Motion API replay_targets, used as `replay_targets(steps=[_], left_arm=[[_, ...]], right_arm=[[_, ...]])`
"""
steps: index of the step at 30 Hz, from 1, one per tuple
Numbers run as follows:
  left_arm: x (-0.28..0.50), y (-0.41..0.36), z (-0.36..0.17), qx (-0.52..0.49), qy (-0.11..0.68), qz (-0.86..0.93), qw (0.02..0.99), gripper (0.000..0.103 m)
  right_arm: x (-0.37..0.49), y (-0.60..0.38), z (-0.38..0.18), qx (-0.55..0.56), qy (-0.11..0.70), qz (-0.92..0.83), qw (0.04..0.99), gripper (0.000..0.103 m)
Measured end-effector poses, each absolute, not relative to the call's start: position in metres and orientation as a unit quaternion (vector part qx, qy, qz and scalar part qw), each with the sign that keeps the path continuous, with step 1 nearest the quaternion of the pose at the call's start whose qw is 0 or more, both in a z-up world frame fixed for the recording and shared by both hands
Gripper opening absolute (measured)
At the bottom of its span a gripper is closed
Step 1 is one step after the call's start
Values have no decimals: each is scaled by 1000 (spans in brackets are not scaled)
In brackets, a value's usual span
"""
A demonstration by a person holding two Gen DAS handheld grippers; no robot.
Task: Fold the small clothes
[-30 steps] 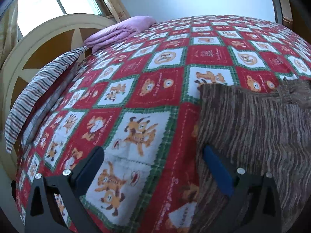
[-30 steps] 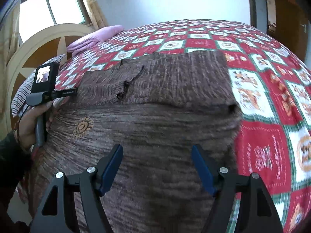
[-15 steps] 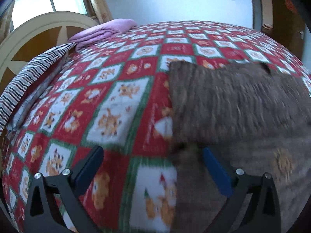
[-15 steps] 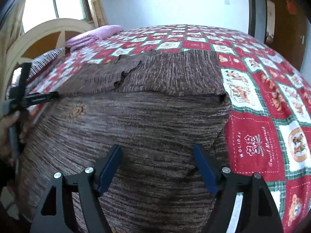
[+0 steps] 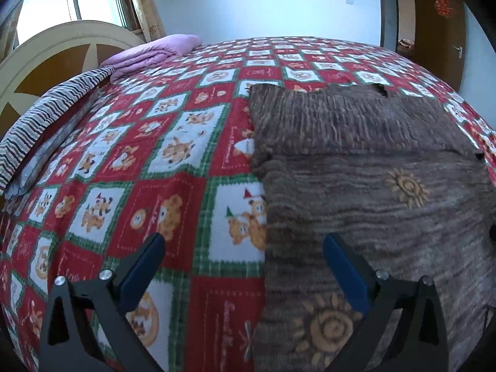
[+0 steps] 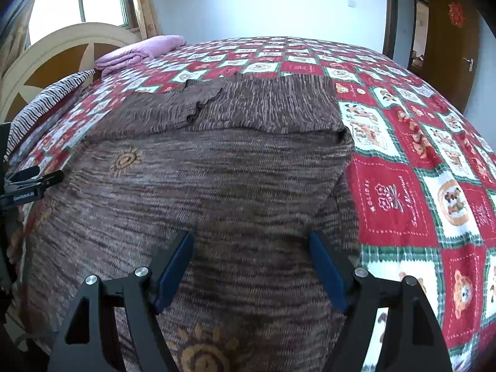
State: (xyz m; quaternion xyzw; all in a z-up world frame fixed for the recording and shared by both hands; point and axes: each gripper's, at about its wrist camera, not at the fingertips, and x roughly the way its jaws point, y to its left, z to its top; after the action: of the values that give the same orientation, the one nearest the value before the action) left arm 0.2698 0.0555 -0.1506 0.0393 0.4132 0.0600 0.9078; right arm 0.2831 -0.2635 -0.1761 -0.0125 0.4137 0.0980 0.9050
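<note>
Now the brown knit sweater [image 6: 235,186] lies flat on the red teddy-bear quilt [image 6: 418,186], sleeves folded across its top. Both the left gripper [image 5: 243,262] and the right gripper [image 6: 251,254] hover over it, jaws spread, gripping nothing.

Brown sweater's [image 6: 235,186] near hem cut off by the lower edge (both views), striped pillow [image 5: 46,117] partly cropped.
</note>
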Motion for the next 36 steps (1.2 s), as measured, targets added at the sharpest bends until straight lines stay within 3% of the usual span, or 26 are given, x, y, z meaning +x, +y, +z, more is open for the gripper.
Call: replay_targets(steps=[36], left_arm=[[201, 41, -159, 51, 427, 11, 903, 103]], right_arm=[[215, -251, -178, -29, 441, 104, 891, 77]])
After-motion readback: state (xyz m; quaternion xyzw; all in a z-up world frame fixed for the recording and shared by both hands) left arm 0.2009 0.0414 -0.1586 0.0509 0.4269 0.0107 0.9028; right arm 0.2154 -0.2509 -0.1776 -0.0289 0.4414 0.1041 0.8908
